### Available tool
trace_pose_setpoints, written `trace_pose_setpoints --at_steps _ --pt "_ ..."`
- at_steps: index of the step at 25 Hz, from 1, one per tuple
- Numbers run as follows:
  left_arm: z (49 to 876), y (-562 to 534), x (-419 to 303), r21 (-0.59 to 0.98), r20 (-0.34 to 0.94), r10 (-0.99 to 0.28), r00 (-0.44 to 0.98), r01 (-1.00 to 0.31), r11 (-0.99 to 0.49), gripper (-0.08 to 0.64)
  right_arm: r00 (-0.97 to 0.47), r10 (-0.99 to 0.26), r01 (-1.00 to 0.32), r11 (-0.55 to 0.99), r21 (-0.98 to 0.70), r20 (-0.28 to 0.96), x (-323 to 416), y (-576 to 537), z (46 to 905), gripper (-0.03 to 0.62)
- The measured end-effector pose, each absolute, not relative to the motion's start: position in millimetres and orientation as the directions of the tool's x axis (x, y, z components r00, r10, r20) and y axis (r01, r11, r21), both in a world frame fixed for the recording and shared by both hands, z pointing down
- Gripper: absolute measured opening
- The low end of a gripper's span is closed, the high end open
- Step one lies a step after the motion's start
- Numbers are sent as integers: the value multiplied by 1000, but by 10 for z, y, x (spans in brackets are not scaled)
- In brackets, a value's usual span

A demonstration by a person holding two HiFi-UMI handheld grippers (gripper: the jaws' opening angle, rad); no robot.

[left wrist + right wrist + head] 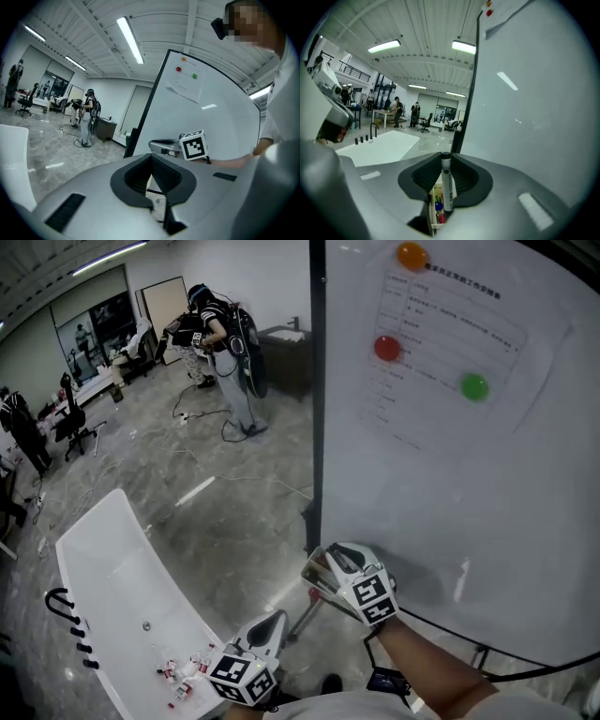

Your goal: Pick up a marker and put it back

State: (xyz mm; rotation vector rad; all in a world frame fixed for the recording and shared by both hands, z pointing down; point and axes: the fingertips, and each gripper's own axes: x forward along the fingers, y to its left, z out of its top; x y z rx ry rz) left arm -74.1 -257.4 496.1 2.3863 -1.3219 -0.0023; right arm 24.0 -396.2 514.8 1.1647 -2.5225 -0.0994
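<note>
A marker (447,186) with a black cap and a white printed body stands upright between the pads of my right gripper (446,157), which is shut on it. Below the jaws a small tray (436,209) holds other coloured markers, at the foot of the whiteboard (450,502). In the head view the right gripper (321,574) is at the whiteboard's lower left edge. My left gripper (272,624) hangs lower and to the left, over the floor. Its jaws (151,157) meet at the tips with nothing between them. From it I see the right gripper (161,146) ahead.
A sheet of paper (441,343) hangs on the whiteboard under orange (411,254), red (386,347) and green (474,386) magnets. A long white basin (122,596) with black taps (66,610) stands at left. A person (225,352) stands far off; cables lie on the floor.
</note>
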Motion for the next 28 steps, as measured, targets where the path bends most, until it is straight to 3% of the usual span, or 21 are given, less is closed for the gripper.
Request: trace_pose_setpoints --at_steps 10,20,28 --pt "4474 -2867 -430 264 122 -801 586 -797 -543 3 -642 -760 -765 644 -14 98 778 -3436 4281 66" --pt "4237 -2916 -214 184 103 -787 609 -789 -586 3 -642 -765 -766 642 -3 47 894 -3201 4036 66" --pt "4178 -2898 -228 218 72 -804 590 -796 -564 3 -644 -765 -765 643 -24 18 940 -3191 3979 66"
